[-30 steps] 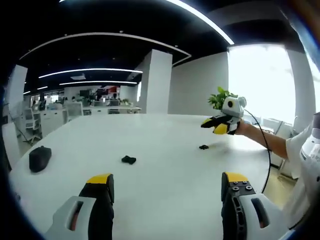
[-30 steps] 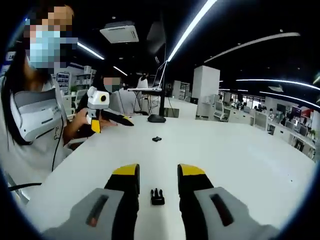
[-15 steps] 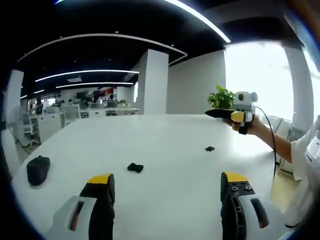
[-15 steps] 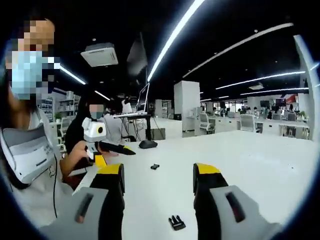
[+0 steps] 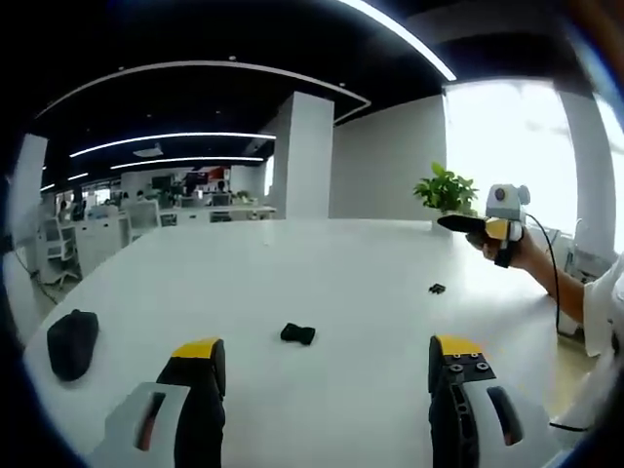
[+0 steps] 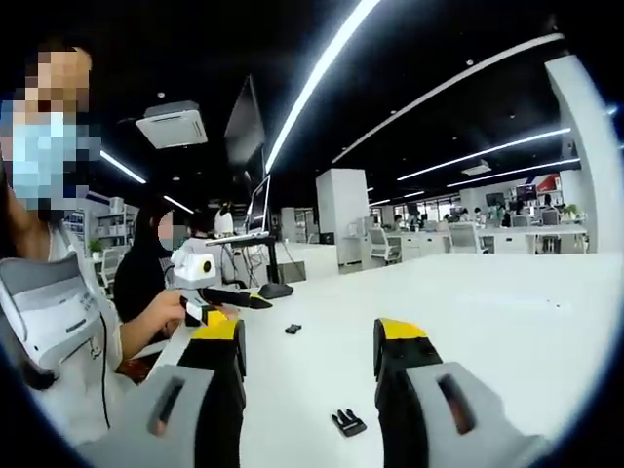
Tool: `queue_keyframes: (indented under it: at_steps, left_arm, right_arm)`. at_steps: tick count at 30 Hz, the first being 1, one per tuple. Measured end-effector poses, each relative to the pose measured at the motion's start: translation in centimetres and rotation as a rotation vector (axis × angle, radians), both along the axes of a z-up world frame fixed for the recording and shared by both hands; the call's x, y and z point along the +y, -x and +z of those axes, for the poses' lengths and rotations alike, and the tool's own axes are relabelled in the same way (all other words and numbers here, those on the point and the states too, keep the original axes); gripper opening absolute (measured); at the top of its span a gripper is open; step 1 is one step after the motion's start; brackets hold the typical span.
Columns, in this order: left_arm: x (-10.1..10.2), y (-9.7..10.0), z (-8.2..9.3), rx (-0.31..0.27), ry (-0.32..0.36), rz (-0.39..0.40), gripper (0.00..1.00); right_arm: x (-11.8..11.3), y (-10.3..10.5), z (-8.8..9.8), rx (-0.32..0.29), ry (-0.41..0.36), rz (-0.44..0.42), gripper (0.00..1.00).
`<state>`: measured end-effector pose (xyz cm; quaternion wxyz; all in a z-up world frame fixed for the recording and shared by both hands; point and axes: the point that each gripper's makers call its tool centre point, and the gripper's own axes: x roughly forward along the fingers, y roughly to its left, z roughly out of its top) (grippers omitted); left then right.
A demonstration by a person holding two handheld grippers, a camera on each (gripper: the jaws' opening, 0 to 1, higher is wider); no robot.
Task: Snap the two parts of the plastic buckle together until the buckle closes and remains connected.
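Buckle halves lie apart on the table (image 5: 292, 273), one (image 5: 298, 333) nearer the wide, empty left tool (image 5: 322, 366) than before, other (image 6: 348, 422) between the wide, empty right tool (image 6: 310, 346); grasping not begun.

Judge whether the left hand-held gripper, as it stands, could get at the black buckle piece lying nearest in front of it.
Probably yes. The left hand-held gripper is open, the buckle piece lies on bare white table just ahead between its jaws, and nothing stands in the way.
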<state>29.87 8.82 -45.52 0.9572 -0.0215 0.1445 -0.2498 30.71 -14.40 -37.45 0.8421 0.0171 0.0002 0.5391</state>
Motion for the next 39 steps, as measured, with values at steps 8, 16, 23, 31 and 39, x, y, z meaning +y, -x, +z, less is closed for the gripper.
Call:
queue_keyframes:
  at_steps: [8, 16, 23, 31, 39]
  left_arm:
    - [-0.2, -1.3, -0.6, 0.025, -0.024, -0.012, 0.87]
    - [-0.6, -2.1, -0.9, 0.043, -0.056, -0.028, 0.85]
    - [-0.6, -2.8, -1.2, 0.054, -0.085, -0.023, 0.77]
    - [-0.4, -3.0, -2.2, 0.090, -0.157, -0.038, 0.68]
    - [-0.9, -3.8, -1.6, 0.053, -0.142, -0.072, 0.53]
  right_arm:
    - [0.0, -0.1, -1.1, 0.018, 0.025, 0.005, 0.53]
    - [0.1, 0.2, -1.1, 0.007, 0.034, 0.011, 0.53]
    - [-0.1, 0.2, -1.2, 0.007, 0.045, 0.008, 0.53]
    - [-0.1, 0.3, -1.6, 0.010, 0.062, 0.009, 0.53]
    - [-0.3, 0.3, -1.9, 0.019, 0.066, 0.005, 0.53]
